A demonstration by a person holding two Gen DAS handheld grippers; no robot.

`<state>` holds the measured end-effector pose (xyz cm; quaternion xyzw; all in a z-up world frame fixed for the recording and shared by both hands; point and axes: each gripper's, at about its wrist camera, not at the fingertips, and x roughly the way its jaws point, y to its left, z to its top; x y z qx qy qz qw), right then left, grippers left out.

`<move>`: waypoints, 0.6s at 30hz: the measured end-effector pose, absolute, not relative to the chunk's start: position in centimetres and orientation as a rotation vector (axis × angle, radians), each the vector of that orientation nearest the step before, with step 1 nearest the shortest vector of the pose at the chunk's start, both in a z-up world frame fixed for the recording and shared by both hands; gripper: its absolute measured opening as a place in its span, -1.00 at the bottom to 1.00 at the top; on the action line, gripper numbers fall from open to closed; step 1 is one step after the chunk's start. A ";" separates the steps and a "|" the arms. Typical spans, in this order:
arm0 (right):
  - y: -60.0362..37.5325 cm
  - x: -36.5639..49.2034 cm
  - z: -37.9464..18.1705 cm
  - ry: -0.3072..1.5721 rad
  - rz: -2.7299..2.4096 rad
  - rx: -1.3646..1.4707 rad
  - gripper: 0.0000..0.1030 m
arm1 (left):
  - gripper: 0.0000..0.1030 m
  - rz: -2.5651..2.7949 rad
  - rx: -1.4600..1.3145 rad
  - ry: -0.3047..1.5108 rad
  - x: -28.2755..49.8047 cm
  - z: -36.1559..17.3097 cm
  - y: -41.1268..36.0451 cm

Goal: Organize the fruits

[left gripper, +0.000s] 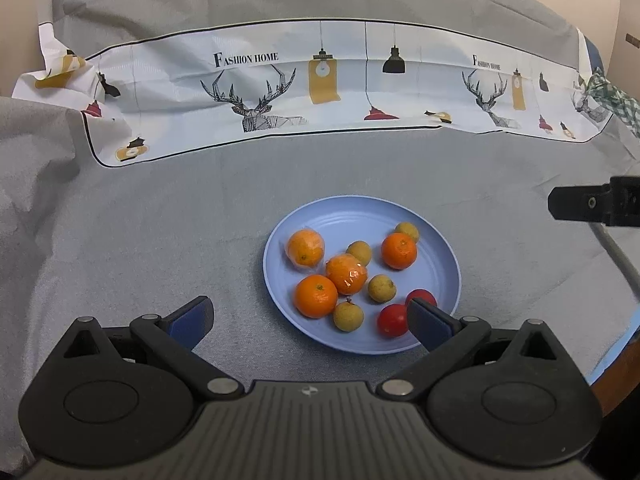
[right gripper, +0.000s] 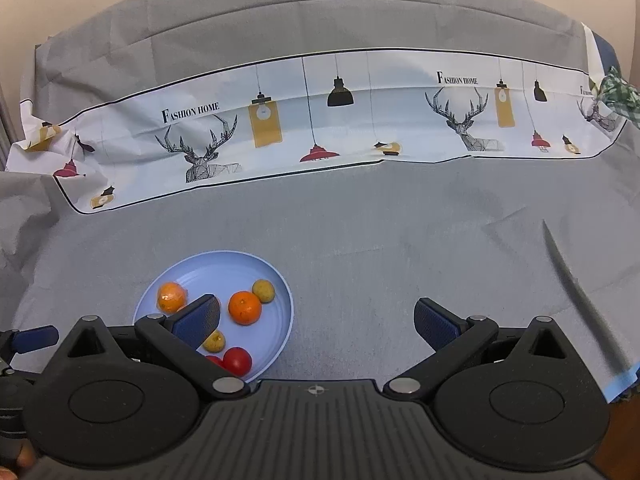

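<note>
Both claws you hold are spread wide and grip nothing: your left claw (left gripper: 310, 320) hangs over the near edge of the plate, your right claw (right gripper: 316, 320) over bare cloth to the plate's right. Beneath them, the grey fabric-covered table (left gripper: 160, 220) carries a white printed cloth with deer and lamps (left gripper: 280, 84) along its far side. At the centre sits the round pale-blue plastic plate (left gripper: 436, 236), holding all the fruit. Four orange mandarins lie on it, two wrapped in clear film (left gripper: 306, 247) and two bare (left gripper: 399, 251). Four small tan-yellow round fruits (left gripper: 382, 288) sit scattered among them, and two small red tomatoes (left gripper: 392, 320) rest at the near rim, beside your left claw's right finger.
</note>
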<state>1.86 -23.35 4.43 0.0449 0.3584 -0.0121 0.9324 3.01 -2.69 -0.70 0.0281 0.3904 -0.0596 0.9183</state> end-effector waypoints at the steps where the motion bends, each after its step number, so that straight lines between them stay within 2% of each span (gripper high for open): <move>1: -23.4 2.0 4.5 0.738 -0.021 0.095 0.99 | 0.99 -0.121 0.057 0.806 3.1 -0.7 -2.7; 8: -23.4 4.1 6.2 0.696 0.056 -0.105 0.99 | 0.99 -0.118 0.061 0.823 3.4 -1.1 -2.9; 12: -25.0 6.2 4.5 0.789 0.031 0.040 0.99 | 0.99 -0.098 0.035 0.828 3.8 -1.0 -2.6; 18: -23.1 7.0 3.4 0.817 0.069 -0.019 0.99 | 0.99 -0.058 0.000 0.844 4.5 -1.1 -1.9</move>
